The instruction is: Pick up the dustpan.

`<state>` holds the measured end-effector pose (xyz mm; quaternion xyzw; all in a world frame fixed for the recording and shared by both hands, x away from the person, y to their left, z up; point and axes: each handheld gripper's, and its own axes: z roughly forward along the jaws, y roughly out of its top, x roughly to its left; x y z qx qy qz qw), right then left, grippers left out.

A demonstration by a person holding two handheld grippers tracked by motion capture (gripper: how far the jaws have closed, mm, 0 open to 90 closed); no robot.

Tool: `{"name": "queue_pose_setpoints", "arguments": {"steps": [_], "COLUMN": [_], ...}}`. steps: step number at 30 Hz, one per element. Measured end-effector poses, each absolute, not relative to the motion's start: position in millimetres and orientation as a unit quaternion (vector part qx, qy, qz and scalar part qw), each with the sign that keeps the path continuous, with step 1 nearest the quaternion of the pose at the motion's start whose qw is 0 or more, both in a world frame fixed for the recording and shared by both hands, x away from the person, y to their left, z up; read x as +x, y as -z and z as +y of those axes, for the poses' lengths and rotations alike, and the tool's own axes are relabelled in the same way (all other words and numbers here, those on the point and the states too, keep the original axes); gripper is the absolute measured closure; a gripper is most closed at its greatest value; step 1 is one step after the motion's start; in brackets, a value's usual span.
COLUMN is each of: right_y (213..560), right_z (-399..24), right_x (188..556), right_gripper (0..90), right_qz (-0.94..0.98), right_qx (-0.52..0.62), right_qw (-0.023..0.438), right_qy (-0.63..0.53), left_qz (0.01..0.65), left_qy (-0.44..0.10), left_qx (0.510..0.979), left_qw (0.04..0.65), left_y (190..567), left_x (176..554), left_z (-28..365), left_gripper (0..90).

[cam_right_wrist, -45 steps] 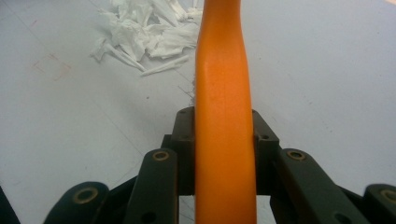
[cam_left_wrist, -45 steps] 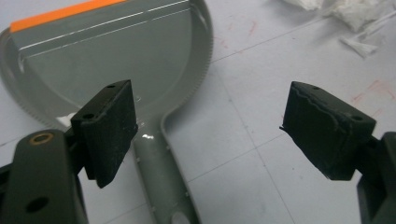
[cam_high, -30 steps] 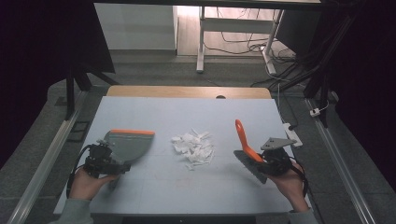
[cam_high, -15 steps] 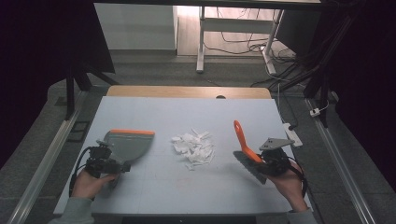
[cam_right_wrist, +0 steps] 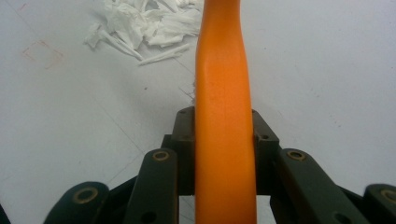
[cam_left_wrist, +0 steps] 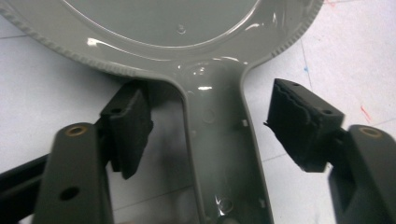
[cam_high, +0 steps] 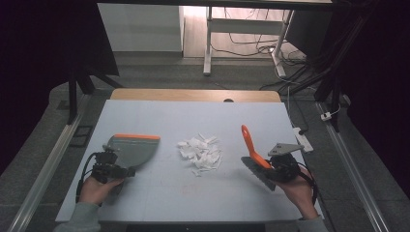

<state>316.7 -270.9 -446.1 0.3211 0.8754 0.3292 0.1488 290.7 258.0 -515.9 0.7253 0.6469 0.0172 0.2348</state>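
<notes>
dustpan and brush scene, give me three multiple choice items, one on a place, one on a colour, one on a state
1. Where does the pile of white paper scraps lie?
A. between the dustpan and the brush
B. inside the dustpan
C. on the floor

2. What colour is the brush handle?
A. blue
B. orange
C. green

3. How does the left gripper stand at the dustpan handle?
A. pads astride it with gaps
B. clamped tight
C. far away

Answers: 1 A, the high view shows the scraps midway; 2 B, plainly orange; 3 A, table shows beside both pads, jaws just closing.
</notes>
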Motion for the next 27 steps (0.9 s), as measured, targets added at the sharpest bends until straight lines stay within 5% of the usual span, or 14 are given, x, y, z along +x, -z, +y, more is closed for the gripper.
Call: {"name": "queue_pose_setpoints", "arguments": {"steps": [14,27], "right_y": [445.4,445.9], "right_z": [-272.0,-272.4], "right_x": [316.7,316.8], "right_gripper": [70.0,70.0], "right_qz": [0.874,0.875], "right_qx": [0.322,0.324], "right_qw": [0.152,0.152], "right_qy": [-0.329,-0.328], "left_qz": [0.656,0.662], "left_qy": [0.000,0.001], "left_qx": [0.709,0.700], "left_qw": [0.260,0.268], "left_y": [520.1,521.5], "left_x": [293.7,292.9], "left_z": [262.8,266.1], "left_gripper": [55.2,61.3]}}
